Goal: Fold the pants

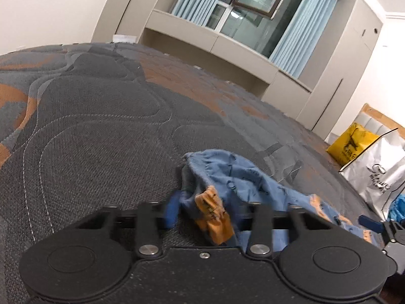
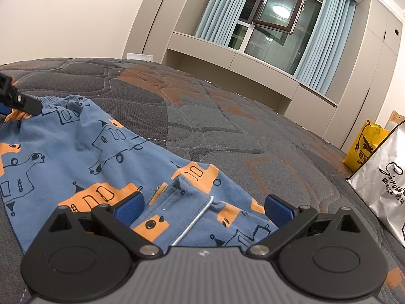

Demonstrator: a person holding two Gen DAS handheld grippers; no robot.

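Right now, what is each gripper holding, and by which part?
Left gripper pinches the blue printed pants at the elastic waistband; right gripper stands open, holding nothing.

The pants [image 2: 83, 149] lie on the bed [image 2: 227, 116], spread between both tools: the left tool [image 1: 202, 215] at the waistband, the right tool [image 2: 203, 206] over a leg end. 2 bags [image 2: 379, 187] stand right of the bed, the window [image 2: 273, 17] behind.

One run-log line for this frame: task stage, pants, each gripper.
stage: fold not begun | pants: spread on mattress | left gripper: waistband between jaws, grip unclear | right gripper: open over cuff end
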